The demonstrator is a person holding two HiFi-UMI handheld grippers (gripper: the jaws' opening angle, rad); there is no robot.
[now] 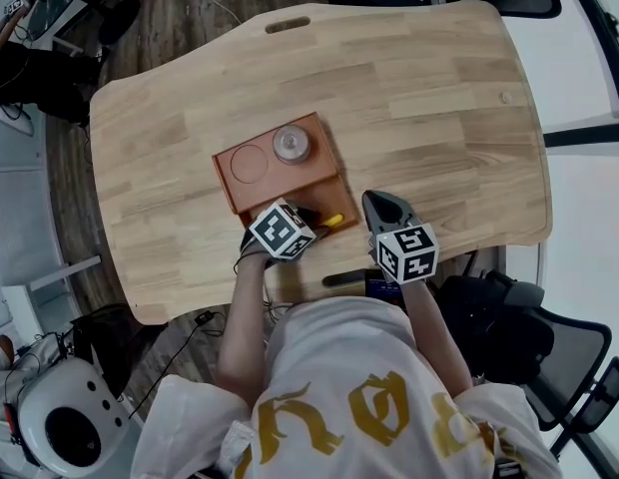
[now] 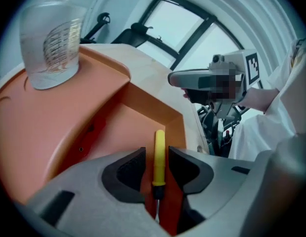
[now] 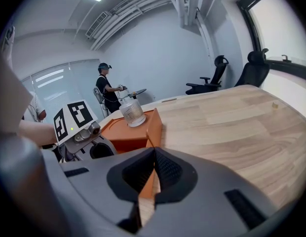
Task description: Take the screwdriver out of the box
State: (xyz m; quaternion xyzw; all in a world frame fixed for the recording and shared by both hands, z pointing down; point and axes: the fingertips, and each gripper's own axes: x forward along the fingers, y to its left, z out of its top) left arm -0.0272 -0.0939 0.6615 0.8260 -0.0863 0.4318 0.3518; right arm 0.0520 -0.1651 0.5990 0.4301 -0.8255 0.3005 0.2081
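An orange box [image 1: 240,193] sits near the table's front edge, its low compartment [image 2: 143,120] open at the near side. A screwdriver with a yellow handle [image 2: 159,152] lies in that compartment, its handle end [image 1: 332,221] pointing right. My left gripper [image 2: 157,157] is down over it with a jaw on each side of the handle and a gap at each pad; its marker cube [image 1: 282,231] hides the jaws in the head view. My right gripper [image 3: 153,154] hovers just right of the box [image 3: 154,125], shut and empty.
A clear jar [image 1: 292,145] stands on the box's raised orange top beside a round recess [image 1: 250,164]. The wooden table [image 1: 439,108] stretches far and right. Office chairs [image 3: 214,75] stand beyond it, and a person [image 3: 104,90] is in the background.
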